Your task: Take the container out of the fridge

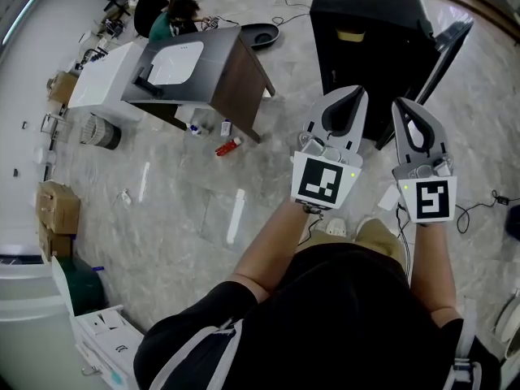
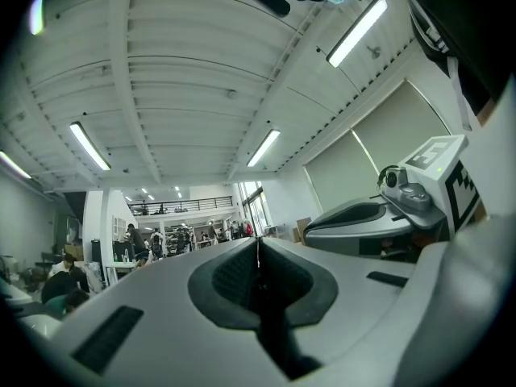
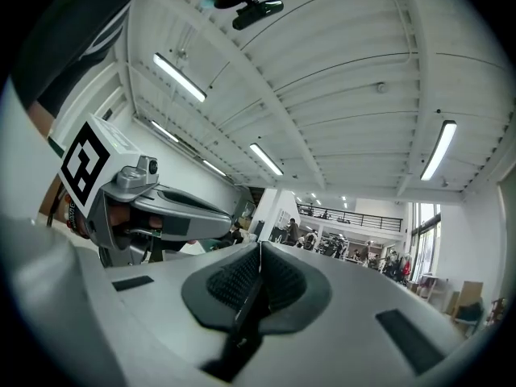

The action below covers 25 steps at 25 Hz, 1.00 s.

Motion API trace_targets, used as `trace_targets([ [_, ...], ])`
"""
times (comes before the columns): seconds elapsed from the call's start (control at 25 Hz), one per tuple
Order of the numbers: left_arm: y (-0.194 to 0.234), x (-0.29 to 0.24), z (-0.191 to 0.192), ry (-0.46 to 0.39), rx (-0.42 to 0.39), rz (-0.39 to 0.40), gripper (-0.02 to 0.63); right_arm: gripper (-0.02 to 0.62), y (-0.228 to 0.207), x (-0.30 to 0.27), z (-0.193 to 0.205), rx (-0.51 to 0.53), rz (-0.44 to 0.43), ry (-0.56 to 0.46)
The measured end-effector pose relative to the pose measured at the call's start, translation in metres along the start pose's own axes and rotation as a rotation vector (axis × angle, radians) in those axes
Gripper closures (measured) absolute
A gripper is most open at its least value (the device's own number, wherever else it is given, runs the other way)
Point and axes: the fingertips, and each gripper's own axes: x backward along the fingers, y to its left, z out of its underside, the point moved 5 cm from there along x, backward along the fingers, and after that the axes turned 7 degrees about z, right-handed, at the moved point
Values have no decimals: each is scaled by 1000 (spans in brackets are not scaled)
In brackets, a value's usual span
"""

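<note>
A black fridge (image 1: 370,43) stands on the floor at the upper right of the head view, its door (image 1: 443,67) swung out to the right. No container shows in any view. My left gripper (image 1: 356,94) and right gripper (image 1: 403,104) are held side by side in front of the fridge, raised and apart from it. Both are shut with nothing between the pads. The left gripper view has its closed jaws (image 2: 258,252) aimed at the ceiling, with the right gripper (image 2: 379,216) beside them. The right gripper view shows the same: closed jaws (image 3: 260,256), and the left gripper (image 3: 161,208) alongside.
A dark-sided table (image 1: 199,67) with a white top stands at the upper left, with people (image 1: 166,10) seated behind it. A red bottle (image 1: 228,146) lies on the floor near it. Cardboard boxes (image 1: 57,210) sit at the left edge, and cables (image 1: 487,205) trail at the right.
</note>
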Motion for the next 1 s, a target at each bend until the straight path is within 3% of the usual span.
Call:
trace_targets([
  [0.32, 34, -46, 28, 49, 26, -33, 581, 558, -26, -62, 25, 11, -62, 2],
  [0.48, 62, -86, 47, 64, 0, -60, 581, 558, -47, -108, 45, 10, -105, -14],
  [0.68, 88, -137, 79, 122, 43, -87, 581, 558, -78, -162, 74, 5, -159, -26],
  [1.0, 112, -203, 120, 109, -23, -116, 581, 558, -120, -226, 129, -4, -228, -7],
])
